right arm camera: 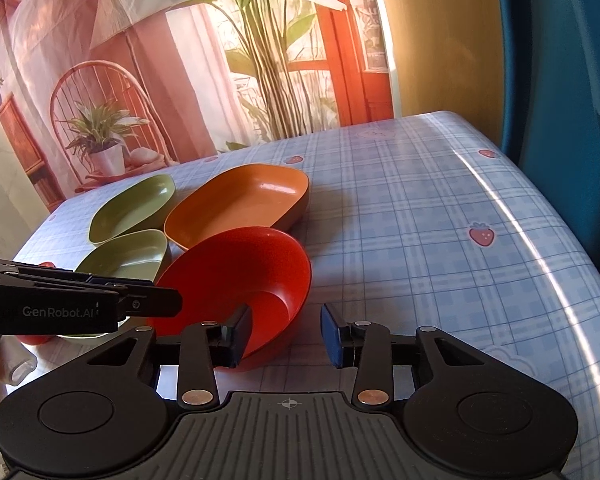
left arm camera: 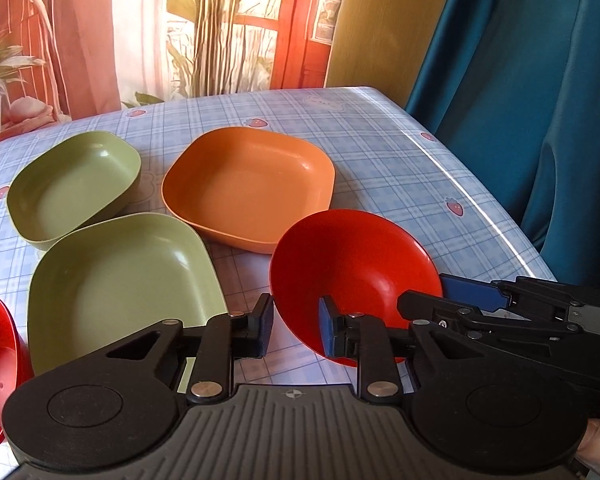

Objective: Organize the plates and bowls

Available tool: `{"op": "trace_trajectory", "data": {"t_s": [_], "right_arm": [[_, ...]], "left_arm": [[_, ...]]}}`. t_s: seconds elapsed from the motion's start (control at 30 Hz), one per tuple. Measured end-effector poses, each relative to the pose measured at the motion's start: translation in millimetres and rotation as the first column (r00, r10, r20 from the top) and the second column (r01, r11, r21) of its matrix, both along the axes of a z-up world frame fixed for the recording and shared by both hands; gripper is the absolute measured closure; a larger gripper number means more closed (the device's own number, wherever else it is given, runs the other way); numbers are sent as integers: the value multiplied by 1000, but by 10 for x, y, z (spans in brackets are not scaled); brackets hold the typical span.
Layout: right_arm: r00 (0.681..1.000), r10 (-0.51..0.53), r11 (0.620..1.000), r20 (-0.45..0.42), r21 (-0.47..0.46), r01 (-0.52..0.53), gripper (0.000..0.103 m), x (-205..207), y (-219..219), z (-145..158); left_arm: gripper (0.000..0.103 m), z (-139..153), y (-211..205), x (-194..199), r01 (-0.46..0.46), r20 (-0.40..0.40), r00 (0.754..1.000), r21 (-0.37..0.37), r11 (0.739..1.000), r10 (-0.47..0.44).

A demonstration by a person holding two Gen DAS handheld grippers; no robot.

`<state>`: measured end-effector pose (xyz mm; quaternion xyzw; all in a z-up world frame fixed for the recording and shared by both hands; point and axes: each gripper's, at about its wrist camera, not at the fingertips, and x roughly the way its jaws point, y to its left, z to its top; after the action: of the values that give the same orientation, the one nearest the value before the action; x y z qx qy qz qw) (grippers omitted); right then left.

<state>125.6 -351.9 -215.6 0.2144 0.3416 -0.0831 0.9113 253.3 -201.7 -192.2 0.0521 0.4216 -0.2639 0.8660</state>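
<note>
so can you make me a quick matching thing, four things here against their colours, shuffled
Things:
1 round bowl on the right
2 square dish behind it
3 deep dish at the back left
4 curtain beside the table

Colours:
a teal
b red
c green
d orange

Pairs: 1-b, 2-d, 3-c, 4-a
</note>
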Motion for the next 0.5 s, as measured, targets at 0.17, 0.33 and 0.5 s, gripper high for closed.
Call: {"op": "trace_trajectory", "data": {"t_s": [0.17, 0.33, 0.5], "right_arm": [[1000, 10, 1000, 10, 5, -10, 74, -7, 25, 34], [1000, 7, 1000, 27, -1, -7, 74, -41, 62, 116], [999, 7, 1000, 44, -13, -6, 74, -96, 127, 233]], "left_arm": [[79, 42, 34, -52, -4, 3, 1000, -17, 1000, 4], [79, 146, 75, -153, 6, 41, 999, -19, 1000, -5], [79, 224, 132, -224, 8, 58, 998, -30, 1000, -6]]}}
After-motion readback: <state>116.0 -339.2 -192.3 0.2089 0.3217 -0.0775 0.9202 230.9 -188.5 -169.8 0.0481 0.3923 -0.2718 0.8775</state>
